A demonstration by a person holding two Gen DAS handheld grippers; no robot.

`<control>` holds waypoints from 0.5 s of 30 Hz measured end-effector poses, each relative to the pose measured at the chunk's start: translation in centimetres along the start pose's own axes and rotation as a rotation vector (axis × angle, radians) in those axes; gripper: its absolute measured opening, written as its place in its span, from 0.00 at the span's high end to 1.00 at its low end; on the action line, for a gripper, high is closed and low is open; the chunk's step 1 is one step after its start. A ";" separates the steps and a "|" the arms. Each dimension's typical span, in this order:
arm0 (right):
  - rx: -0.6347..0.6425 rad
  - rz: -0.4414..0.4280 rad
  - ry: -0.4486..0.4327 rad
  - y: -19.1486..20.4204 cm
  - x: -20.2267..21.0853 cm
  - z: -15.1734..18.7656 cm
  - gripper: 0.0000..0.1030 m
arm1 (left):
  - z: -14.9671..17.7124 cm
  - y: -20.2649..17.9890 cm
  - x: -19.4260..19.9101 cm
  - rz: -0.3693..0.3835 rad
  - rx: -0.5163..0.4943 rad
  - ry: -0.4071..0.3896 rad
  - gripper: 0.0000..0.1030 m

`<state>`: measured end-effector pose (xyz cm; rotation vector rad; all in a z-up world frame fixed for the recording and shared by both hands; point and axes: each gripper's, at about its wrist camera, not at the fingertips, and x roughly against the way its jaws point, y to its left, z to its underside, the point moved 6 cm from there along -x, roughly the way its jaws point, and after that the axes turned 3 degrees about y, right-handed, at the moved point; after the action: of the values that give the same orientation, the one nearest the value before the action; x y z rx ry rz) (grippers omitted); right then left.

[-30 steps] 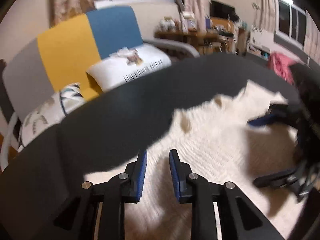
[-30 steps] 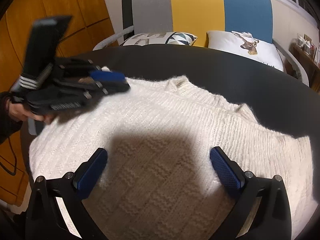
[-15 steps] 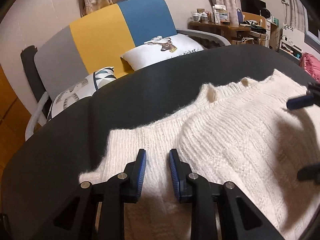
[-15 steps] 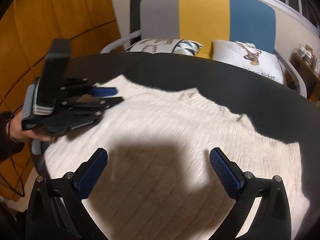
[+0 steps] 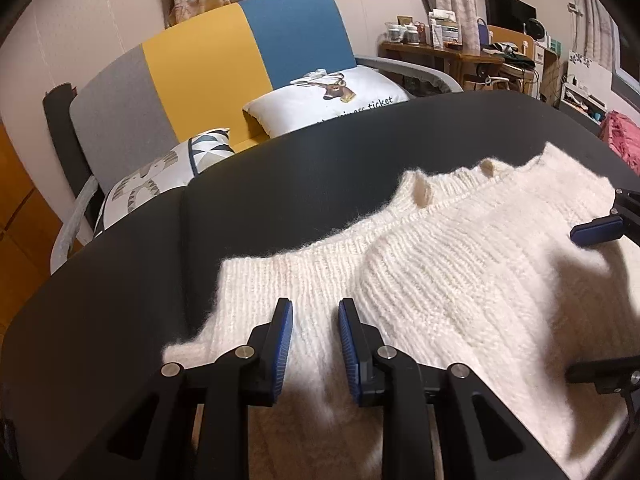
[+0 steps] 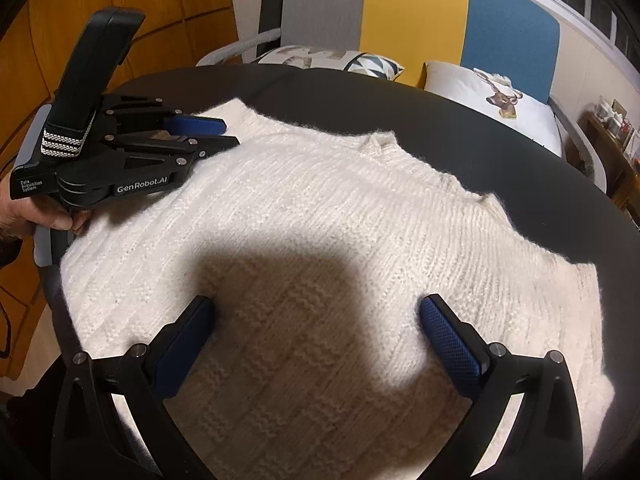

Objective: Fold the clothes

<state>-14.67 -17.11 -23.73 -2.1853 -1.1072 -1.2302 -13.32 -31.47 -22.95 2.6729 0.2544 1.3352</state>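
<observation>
A cream knitted sweater (image 5: 460, 260) (image 6: 320, 208) lies spread flat on a round black table (image 5: 280, 184) (image 6: 440, 120), neck toward the sofa. My left gripper (image 5: 316, 320) hovers just above the sweater's left edge, its blue pads a narrow gap apart with nothing between them. In the right wrist view the left gripper (image 6: 216, 134) shows from the side over that same corner, held by a hand (image 6: 40, 212). My right gripper (image 6: 316, 308) stands wide open above the sweater's body, empty, casting a shadow. Its fingers (image 5: 596, 230) poke in at the right edge of the left wrist view.
Behind the table stands a sofa (image 5: 224, 72) with grey, yellow and blue back panels and two printed cushions (image 5: 332, 96). Orange wooden cupboard doors (image 6: 60, 20) fill the left side. A cluttered desk (image 5: 448, 48) and a pink cloth (image 5: 620, 140) sit at the far right.
The left gripper has swung round and dipped toward the sweater's left edge, which now lies under its fingers. The right gripper has drifted a little over the body. Neither pair of jaws has changed.
</observation>
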 end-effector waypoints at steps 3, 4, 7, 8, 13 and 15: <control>-0.009 -0.017 -0.026 -0.3 1.4 -0.7 0.00 | 0.5 -0.1 1.3 -0.027 -0.011 -0.003 0.77; -0.008 -0.011 -0.042 -0.2 2.1 -0.7 0.00 | 0.8 -0.2 1.7 -0.036 -0.020 -0.003 0.77; -0.025 0.007 -0.041 -0.8 2.6 -0.1 0.00 | 2.1 -0.3 1.7 -0.053 -0.030 0.020 0.76; -0.035 0.014 -0.032 -1.0 2.5 0.3 0.00 | 2.5 -0.4 1.4 -0.063 -0.030 0.027 0.75; -0.025 0.091 -0.001 -0.8 0.1 2.6 0.00 | 3.5 -0.1 2.4 -0.055 0.089 -0.013 0.76; -0.040 0.084 0.011 -0.8 0.4 2.5 0.00 | 4.2 0.3 3.8 -0.031 0.139 -0.030 0.75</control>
<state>-13.89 -14.81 -24.80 -2.2275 -0.9843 -1.2363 -7.66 -31.17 -22.41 2.7866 0.3978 1.3129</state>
